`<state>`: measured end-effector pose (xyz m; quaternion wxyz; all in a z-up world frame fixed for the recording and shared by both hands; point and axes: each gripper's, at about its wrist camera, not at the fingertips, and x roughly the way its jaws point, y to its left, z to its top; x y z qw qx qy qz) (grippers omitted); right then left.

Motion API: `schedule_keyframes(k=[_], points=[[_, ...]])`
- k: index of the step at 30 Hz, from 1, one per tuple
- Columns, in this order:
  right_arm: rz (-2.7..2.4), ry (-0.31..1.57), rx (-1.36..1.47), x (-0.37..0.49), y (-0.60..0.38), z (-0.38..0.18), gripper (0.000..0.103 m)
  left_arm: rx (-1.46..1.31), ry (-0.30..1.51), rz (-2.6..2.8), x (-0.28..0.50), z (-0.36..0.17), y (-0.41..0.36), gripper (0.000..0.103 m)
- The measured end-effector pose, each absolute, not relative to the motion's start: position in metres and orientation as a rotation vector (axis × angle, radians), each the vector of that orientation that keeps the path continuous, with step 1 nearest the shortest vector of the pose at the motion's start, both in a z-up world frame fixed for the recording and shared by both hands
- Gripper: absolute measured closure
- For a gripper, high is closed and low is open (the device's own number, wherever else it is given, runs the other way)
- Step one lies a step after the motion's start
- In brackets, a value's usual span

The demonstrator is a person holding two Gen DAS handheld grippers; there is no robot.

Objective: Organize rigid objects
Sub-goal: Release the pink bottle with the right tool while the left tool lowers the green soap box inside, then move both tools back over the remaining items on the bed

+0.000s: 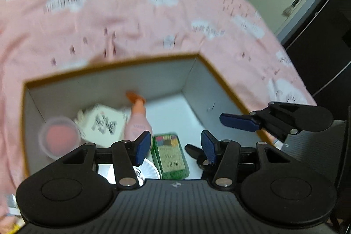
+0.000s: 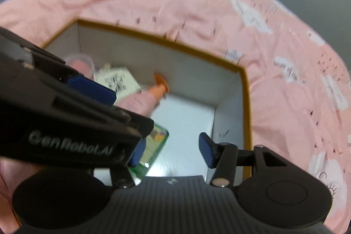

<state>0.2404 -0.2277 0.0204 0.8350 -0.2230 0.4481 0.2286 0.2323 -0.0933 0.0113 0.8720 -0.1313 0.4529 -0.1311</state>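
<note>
Inside the open cardboard box (image 1: 210, 89) lie the things being organized — a green tin (image 1: 172, 156) flat on the white floor near the box's near wall, a pink bottle with an orange cap (image 1: 137, 117) leaning toward the far wall just beyond the tin, a white printed carton (image 1: 103, 122) beside the bottle toward the box's left wall, and a clear cup with a pink lid (image 1: 60, 137) against that left wall. A white ribbed disc (image 1: 149, 170) sits at the near wall next to the tin, partly hidden. Above the box's near edge hangs the left gripper (image 1: 175, 147), its jaws apart with nothing between the blue pads; the tin shows in the gap below them, untouched. The right gripper (image 2: 171, 150) hovers over the box's right half, jaws likewise apart and empty, with bare box floor under them; in its view the left gripper's body crosses in front and covers part of the tin. The box rests on a bed with a pink patterned bedsheet (image 2: 285, 58) that spreads out on every side of it. Both views are blurred.
</note>
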Motion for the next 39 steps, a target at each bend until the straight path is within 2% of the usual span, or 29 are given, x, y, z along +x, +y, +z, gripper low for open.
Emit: schedule_keyframes(k=[2, 5, 17, 30, 39], points=[[0.48, 0.902, -0.451, 0.232, -0.226, 0.03, 0.047, -0.262, 0.876, -0.291, 0.223, 0.023, -0.091, 0.04], [0.48, 0.826, -0.398, 0.216, -0.224, 0.046, 0.041, -0.237, 0.79, -0.264, 0.204, 0.037, -0.086, 0.037], [0.562, 0.711, -0.228, 0.157, -0.189, 0.058, 0.04, -0.23, 0.594, -0.189, 0.135, 0.065, -0.053, 0.037], [0.803, 0.759, -0.119, 0.117, -0.139, 0.05, 0.04, -0.254, 0.619, -0.083, 0.078, 0.054, 0.007, 0.037], [0.915, 0.742, -0.267, 0.087, -0.105, 0.039, 0.04, -0.265, 0.731, -0.032, 0.047, 0.03, 0.039, 0.037]])
